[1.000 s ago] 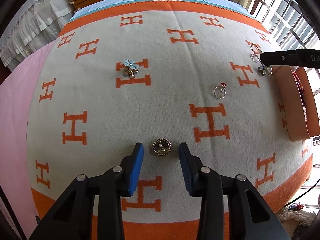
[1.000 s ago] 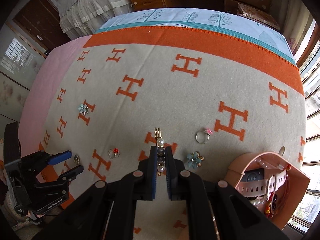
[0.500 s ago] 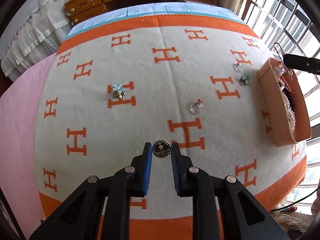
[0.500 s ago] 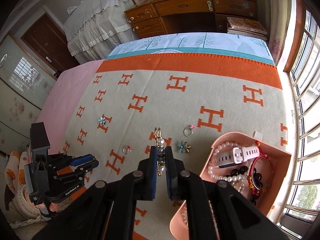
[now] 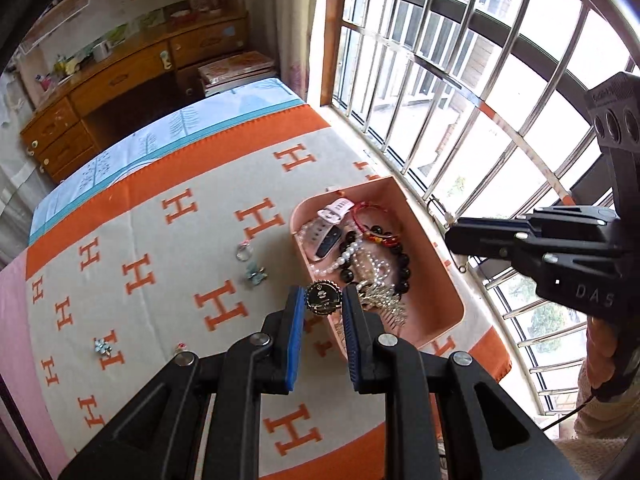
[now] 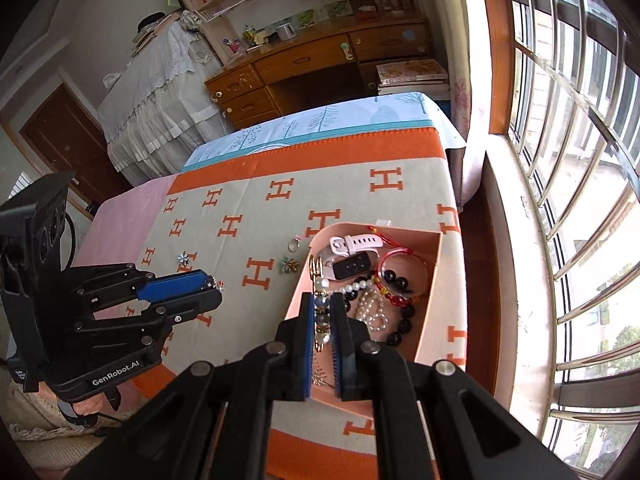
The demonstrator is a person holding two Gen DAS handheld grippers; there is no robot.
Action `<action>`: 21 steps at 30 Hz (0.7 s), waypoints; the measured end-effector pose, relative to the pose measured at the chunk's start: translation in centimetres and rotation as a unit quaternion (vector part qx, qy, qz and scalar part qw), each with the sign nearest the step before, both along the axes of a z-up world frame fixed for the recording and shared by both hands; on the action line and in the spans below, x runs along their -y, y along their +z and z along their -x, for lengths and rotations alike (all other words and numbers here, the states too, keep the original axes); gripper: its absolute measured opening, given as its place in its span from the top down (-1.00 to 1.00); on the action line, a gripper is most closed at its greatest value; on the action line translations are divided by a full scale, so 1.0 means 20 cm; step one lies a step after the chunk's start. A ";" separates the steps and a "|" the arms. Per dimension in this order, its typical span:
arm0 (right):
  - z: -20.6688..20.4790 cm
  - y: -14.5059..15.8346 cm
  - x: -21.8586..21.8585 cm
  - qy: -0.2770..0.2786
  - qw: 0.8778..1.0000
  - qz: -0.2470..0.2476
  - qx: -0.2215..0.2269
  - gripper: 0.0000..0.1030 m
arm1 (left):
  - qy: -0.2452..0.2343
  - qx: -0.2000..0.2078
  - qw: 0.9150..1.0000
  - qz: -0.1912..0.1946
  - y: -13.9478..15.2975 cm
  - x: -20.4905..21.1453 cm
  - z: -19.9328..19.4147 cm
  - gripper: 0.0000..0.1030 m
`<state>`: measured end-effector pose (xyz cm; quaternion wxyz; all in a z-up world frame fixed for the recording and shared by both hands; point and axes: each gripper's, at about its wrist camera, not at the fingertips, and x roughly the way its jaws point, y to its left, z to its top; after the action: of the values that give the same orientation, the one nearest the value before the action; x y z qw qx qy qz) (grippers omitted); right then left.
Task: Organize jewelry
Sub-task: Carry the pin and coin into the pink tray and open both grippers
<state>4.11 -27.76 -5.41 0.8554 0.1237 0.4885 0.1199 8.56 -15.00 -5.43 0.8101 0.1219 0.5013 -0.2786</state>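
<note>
Surface: a bed covered by a grey blanket (image 5: 168, 264) with orange H marks and an orange border; a pink sheet shows at its left edge.
Room: wooden desk (image 6: 320, 64) with drawers beyond the bed, bookshelf above it, barred window (image 5: 460, 80) along the right.
Tray: one pink tray (image 5: 436, 280) on the blanket by the window, holding one pale watch (image 6: 352, 246), a pearl string and dark and red bead bracelets.
Loose on blanket: two flower pieces, two rings.
Left gripper (image 5: 320, 308): jaws pinching one round gold brooch (image 5: 323, 298) above the tray's near rim.
Right gripper (image 6: 322, 312): jaws pressed onto one beaded gold pin (image 6: 320, 296) over the tray.
</note>
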 end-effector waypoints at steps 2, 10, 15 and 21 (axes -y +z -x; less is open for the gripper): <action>0.03 -0.04 0.04 -0.014 1.000 -0.002 -0.012 0.86 | -0.014 -0.012 1.000 -0.002 -0.04 0.10 -0.02 0.67; 0.11 -0.19 0.11 -0.035 0.998 -0.003 -0.057 0.85 | -0.020 -0.041 0.998 -0.037 -0.21 0.25 -0.07 0.67; 0.10 -0.25 0.11 -0.049 0.996 0.008 -0.077 0.84 | -0.025 -0.034 0.998 -0.053 -0.22 0.24 -0.06 0.51; 0.09 -0.26 0.08 -0.044 0.996 0.003 -0.082 0.84 | -0.018 -0.023 0.998 -0.057 -0.19 0.19 -0.05 0.07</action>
<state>2.33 -29.45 -10.62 0.8174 0.1521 0.5512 0.0701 9.53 -18.81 -9.19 0.7850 0.1704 0.5325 -0.2667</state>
